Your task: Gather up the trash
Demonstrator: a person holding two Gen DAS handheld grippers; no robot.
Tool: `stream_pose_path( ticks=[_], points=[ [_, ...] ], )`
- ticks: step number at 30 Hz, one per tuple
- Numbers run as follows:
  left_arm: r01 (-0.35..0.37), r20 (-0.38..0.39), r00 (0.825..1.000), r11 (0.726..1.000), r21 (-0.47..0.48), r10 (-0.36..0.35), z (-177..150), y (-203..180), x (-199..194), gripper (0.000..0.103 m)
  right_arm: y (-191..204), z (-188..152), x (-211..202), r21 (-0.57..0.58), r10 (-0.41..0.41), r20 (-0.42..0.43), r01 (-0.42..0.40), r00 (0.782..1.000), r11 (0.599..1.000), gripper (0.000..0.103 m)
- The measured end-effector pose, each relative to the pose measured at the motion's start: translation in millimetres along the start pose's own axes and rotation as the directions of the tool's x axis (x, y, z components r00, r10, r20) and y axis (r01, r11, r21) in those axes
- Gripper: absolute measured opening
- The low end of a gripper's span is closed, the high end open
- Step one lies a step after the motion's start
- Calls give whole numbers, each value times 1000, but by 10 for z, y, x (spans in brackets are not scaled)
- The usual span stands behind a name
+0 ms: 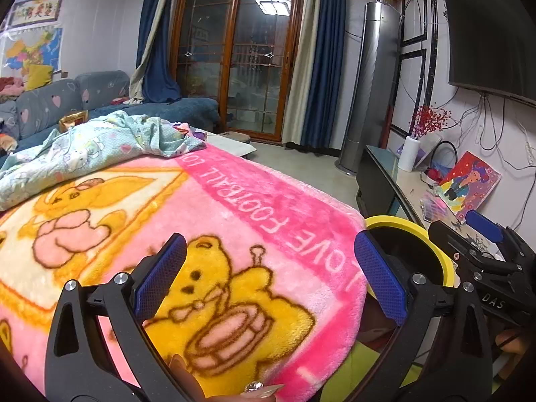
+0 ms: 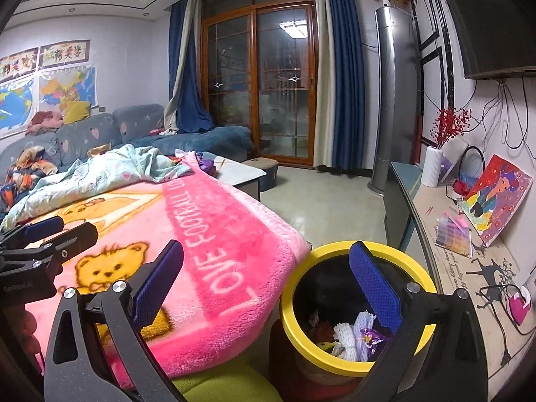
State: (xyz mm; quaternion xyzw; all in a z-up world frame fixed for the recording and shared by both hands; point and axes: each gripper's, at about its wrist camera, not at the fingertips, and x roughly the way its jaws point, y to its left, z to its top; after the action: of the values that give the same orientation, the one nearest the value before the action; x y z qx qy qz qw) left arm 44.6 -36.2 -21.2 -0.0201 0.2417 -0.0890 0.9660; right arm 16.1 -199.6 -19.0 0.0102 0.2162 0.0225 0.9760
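Pink blanket (image 2: 214,234): largest surface; covers the table or bed in front of both grippers. No loose trash is visible on its pink face in either view.
Patterned quilt (image 2: 110,174): crumpled on the far end of the blanket, with purple scraps (image 2: 206,164) just beyond it; whether these are trash cannot be told.
TV bench (image 2: 445,234): runs along the right, carrying a painting (image 2: 495,201), a white vase (image 2: 432,166) and a box of coloured items (image 2: 454,238).
Yellow-rimmed bin (image 2: 335,251): stands on the floor between the blanket's near right corner and the bench; it holds white foam netting (image 2: 355,335) and a purple wrapper (image 2: 375,335).
Right gripper (image 2: 264,288): fingers wide apart, holding nothing; right finger over the bin mouth, left finger over the blanket edge. Clearly the nearer tool to the bin.
Left gripper (image 1: 268,278): fingers wide apart, empty; poised over the blanket, bin rim (image 1: 402,224) just to its right.
Governing relation: the bin lies below and right of both tools; any remaining item would lie ahead and left, toward the quilt.
Obstructions: the quilt's folds may hide items; the grippers sit close together, so crossing paths is a risk.
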Motion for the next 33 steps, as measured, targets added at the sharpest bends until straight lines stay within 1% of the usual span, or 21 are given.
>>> stream_pose_path(
  ticks=[9, 33],
  points=[
    [9, -1, 1000, 1000, 5, -9, -20, -66, -23, 92, -8, -10, 1, 0, -1, -2, 1, 1000, 1000, 96],
    [9, -2, 1000, 1000, 6, -9, -28, -66, -21, 92, -11, -8, -1, 2, -1, -4, 1, 1000, 1000, 96]
  ],
)
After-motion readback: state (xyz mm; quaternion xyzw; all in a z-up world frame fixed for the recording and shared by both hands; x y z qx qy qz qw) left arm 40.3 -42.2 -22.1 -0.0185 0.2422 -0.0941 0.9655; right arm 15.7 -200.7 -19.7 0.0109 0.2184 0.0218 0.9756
